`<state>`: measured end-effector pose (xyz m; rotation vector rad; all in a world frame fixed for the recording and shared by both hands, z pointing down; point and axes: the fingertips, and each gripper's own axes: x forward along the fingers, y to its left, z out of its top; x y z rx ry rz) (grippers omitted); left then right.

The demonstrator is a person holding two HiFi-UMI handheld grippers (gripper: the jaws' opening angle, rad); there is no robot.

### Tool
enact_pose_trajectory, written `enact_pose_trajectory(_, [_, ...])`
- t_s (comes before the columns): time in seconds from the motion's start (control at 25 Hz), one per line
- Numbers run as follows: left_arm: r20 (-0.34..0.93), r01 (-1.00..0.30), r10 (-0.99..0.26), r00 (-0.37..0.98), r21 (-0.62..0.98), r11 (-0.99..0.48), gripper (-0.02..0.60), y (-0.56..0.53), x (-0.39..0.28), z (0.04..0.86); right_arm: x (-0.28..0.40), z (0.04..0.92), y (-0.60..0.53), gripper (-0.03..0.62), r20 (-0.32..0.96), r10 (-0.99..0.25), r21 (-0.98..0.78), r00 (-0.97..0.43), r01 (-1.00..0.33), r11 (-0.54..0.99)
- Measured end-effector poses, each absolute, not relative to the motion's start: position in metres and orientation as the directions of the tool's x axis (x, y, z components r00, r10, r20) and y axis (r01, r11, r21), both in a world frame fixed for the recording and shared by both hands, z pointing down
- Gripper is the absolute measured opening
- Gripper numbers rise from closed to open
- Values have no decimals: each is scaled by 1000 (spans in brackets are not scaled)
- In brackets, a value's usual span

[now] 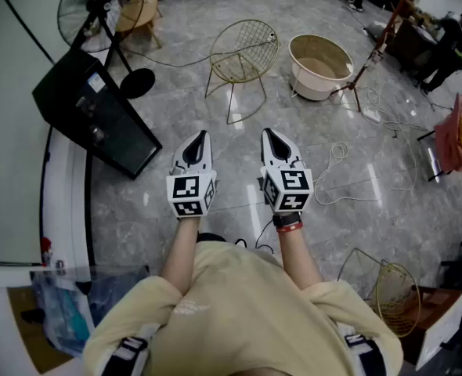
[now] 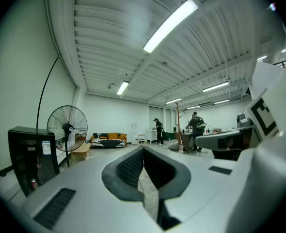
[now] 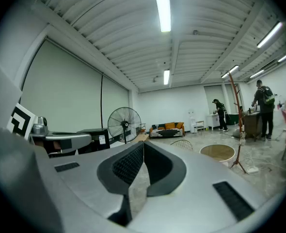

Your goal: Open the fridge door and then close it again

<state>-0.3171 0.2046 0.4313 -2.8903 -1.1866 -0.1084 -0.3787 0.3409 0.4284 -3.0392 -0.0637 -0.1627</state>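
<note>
left gripper (image 1: 200,141): jaws together, empty | right gripper (image 1: 272,139): same | black cabinet (image 1: 94,112), likely the fridge: upper left, well apart, nearer left gripper

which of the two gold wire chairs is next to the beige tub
The wire chair at the top middle of the head view, just left of the beige tub. The other wire chair sits at lower right beside the person.

A tall fan (image 1: 98,10) is seen by the wall. A gold wire chair (image 1: 245,49) is set just beside a round tub (image 1: 313,84) on the grey floor (image 1: 176,92). A white cord (image 1: 334,157) is looped near them. A sofa (image 2: 107,139) is seen far back.
</note>
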Motion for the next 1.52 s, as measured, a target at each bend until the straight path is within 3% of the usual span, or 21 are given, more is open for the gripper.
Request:
enact_pose_trajectory(0.24, [87, 644, 643, 761, 10, -765, 20, 162, -306, 446, -351, 441, 303, 26, 105, -58, -125, 993, -45, -991])
enact_pose_trajectory(0.72, [122, 380, 386, 915, 71, -922, 20, -10, -214, 474, -223, 461, 121, 25, 141, -420, -133, 897, -403, -905])
enact_pose_trajectory(1.08, [134, 230, 241, 961, 87, -969, 20, -118, -131, 475, -122, 450, 10, 25, 151, -556, -116, 817, -544, -831])
enact_pose_trajectory(1.52, [147, 131, 151, 978, 137, -982, 20, -215, -56, 487, -29, 457, -100, 25, 190, -644, -71, 741, -644, -762])
